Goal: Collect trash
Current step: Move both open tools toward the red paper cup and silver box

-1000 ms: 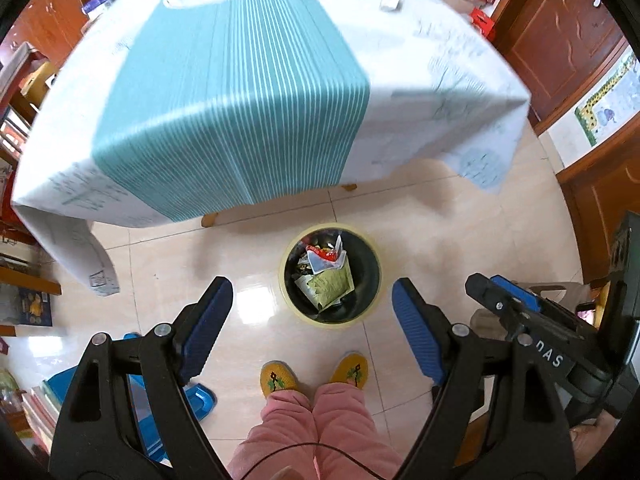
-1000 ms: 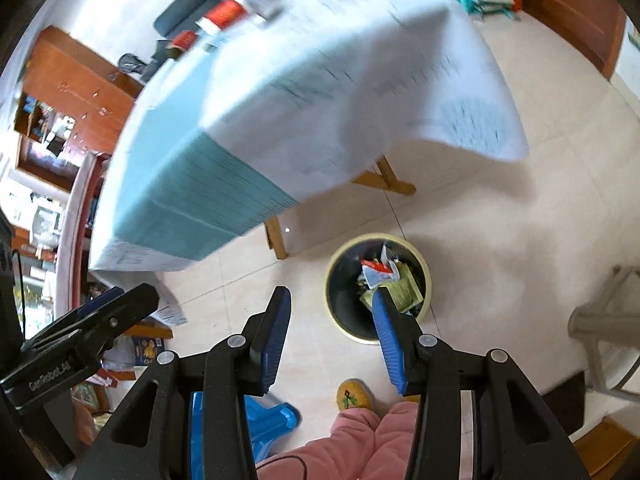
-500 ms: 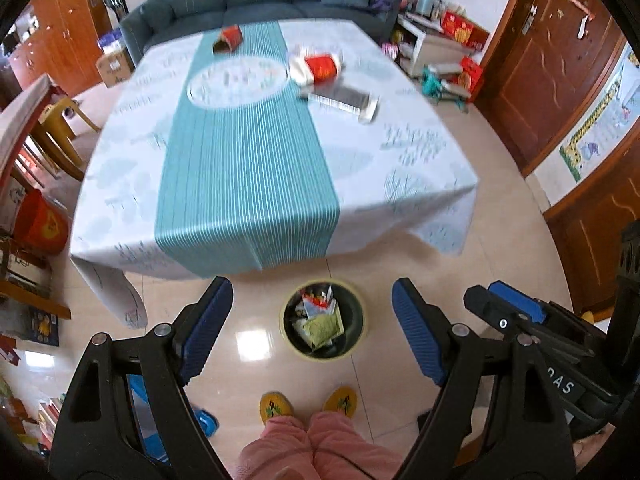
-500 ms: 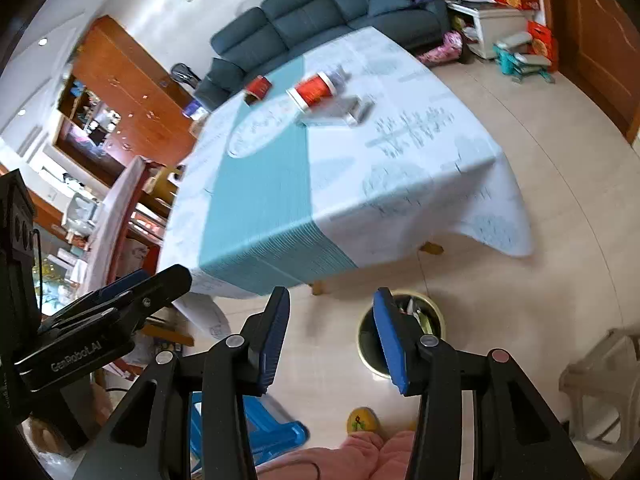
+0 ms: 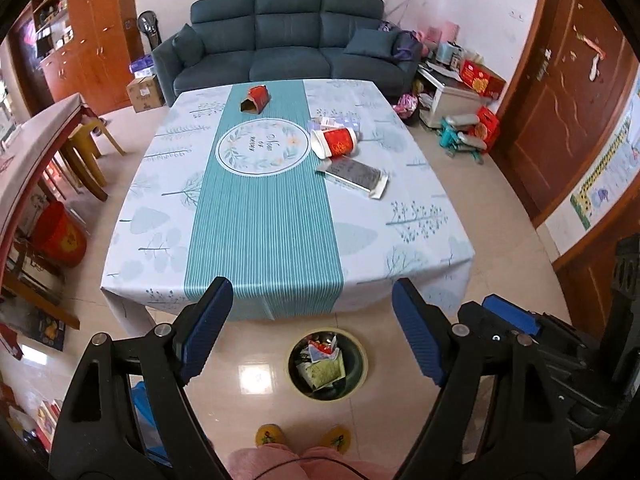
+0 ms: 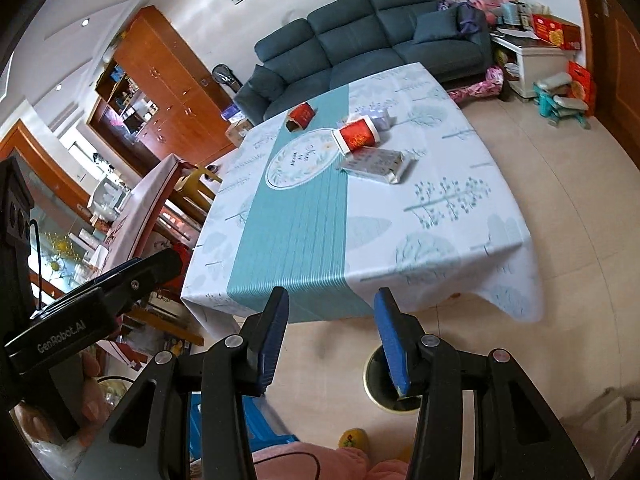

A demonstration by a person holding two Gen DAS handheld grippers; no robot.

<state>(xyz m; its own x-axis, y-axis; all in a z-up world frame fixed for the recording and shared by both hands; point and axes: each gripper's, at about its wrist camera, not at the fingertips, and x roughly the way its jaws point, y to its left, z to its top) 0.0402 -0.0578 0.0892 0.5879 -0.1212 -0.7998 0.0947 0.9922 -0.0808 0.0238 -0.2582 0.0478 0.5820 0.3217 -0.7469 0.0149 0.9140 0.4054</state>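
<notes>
On the table's tablecloth (image 5: 260, 220) lie a red paper cup (image 5: 334, 142) on its side, a grey wrapper (image 5: 354, 174), a red carton (image 5: 256, 98) and a pale packet (image 5: 334, 122). A black trash bin (image 5: 328, 364) holding wrappers stands on the floor by the table's near edge. My left gripper (image 5: 312, 300) hangs open and empty above the bin. My right gripper (image 6: 332, 304) is open too, with nothing between its blue pads (image 6: 276, 328). Its right finger hides much of the bin (image 6: 374, 376). The right wrist view shows the cup (image 6: 358, 134), wrapper (image 6: 376, 164) and carton (image 6: 302, 116).
A dark sofa (image 5: 288, 40) stands behind the table, wooden cabinets (image 5: 92, 32) to the left and a wooden door (image 5: 560, 100) to the right. Yellow stools (image 5: 88, 148) and a red bucket (image 5: 60, 236) sit left of the table. The person's slippers (image 5: 272, 436) are near the bin.
Both grippers have risen and tilted up. The view has gone from the bin and table edge to the whole tabletop and the sofa. The bin now looks smaller and lower.
</notes>
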